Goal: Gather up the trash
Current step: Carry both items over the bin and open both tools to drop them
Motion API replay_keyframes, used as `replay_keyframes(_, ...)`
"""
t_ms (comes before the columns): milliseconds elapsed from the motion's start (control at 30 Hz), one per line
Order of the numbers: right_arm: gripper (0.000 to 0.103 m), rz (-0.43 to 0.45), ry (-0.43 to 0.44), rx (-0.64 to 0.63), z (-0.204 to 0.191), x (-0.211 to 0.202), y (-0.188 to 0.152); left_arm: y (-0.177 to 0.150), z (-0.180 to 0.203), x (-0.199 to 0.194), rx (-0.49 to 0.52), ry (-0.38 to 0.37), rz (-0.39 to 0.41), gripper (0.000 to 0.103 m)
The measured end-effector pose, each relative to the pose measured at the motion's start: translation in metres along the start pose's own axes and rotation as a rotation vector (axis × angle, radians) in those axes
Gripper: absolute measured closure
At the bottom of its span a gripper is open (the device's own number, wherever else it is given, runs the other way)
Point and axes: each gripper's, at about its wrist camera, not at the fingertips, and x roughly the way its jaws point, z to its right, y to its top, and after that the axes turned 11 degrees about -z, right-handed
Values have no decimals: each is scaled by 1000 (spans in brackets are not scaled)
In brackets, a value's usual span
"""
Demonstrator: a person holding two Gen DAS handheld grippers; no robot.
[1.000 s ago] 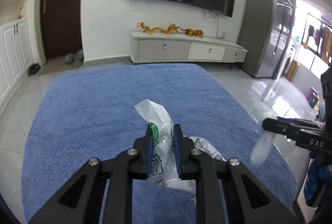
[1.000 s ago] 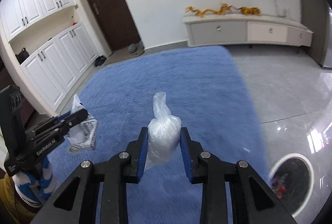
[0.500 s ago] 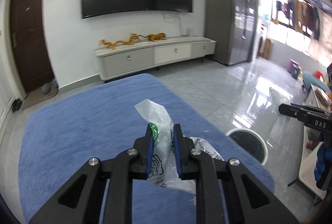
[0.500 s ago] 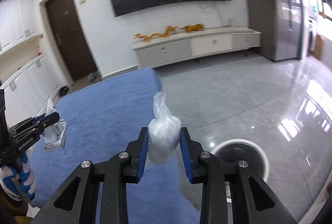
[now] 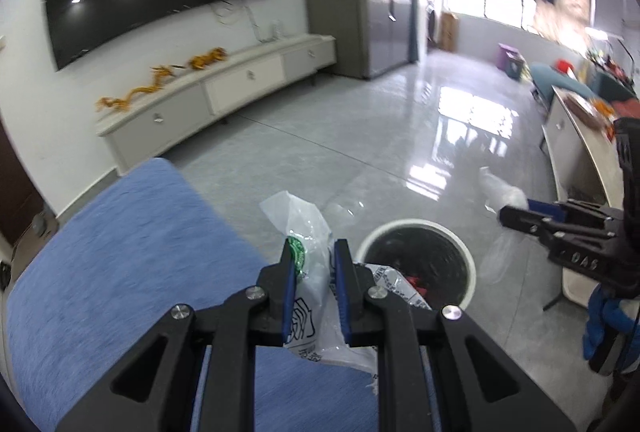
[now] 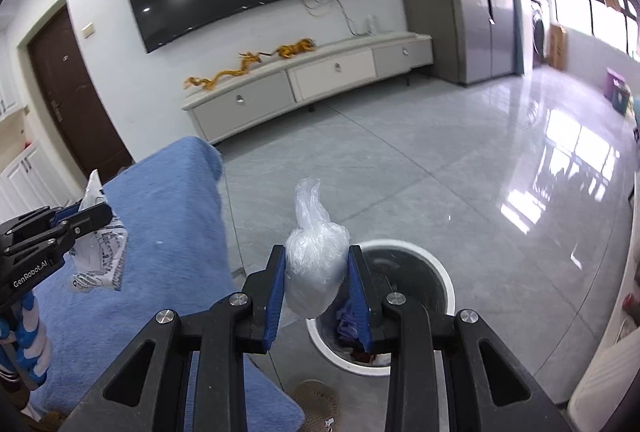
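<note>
We've swung off the blue rug [image 5: 120, 272]; the trash bin [image 6: 444, 284] now sits just ahead, left gripper [image 5: 312, 264] clamping the printed wrapper [image 5: 308, 232], right gripper [image 6: 316, 268] squeezing the clear bag [image 6: 316, 264] — drop looks imminent.

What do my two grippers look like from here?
Both are matte black linkage frames with silver pivot bolts and blue finger pads. The left gripper reads "GenRobot.AI" in white on its side in the right wrist view; the right gripper shows white "DAS" lettering in the left wrist view.

I'm seeing the grey tiled floor [image 6: 460, 192] carrying a blue rug [image 6: 168, 232] and a white-rimmed bin [image 6: 436, 272] beside it.
</note>
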Motion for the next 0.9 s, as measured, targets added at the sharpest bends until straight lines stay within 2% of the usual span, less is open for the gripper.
replay_keyframes(233,75,-75,-26,82,43,44,-4,38,44,69,67,-71,-108,86)
replay_keyframes(533,72,-166,-80,128,79,100,-3,68,65,149,23,-179,-226,83)
replay_keyframes(600,72,-184,-92,133,84,110,-4,70,67,163,11,-203,-245,78)
replay_keyframes(633,70,-192,-98,137,87,115,-4,71,67,171,0,-215,-257,75)
replay_keyframes(667,62,-199,-107,143,90,119,-5,72,66,176,-10,-223,-265,69)
replay_keyframes(733,54,-202,-124,150,95,123,-7,74,64,185,-41,-245,-280,59)
replay_keyframes(800,51,-206,-137,161,99,126,-8,75,61,189,-63,-272,-283,57)
replay_keyframes(900,45,-206,-149,173,101,125,-10,75,60,187,-71,-264,-269,56)
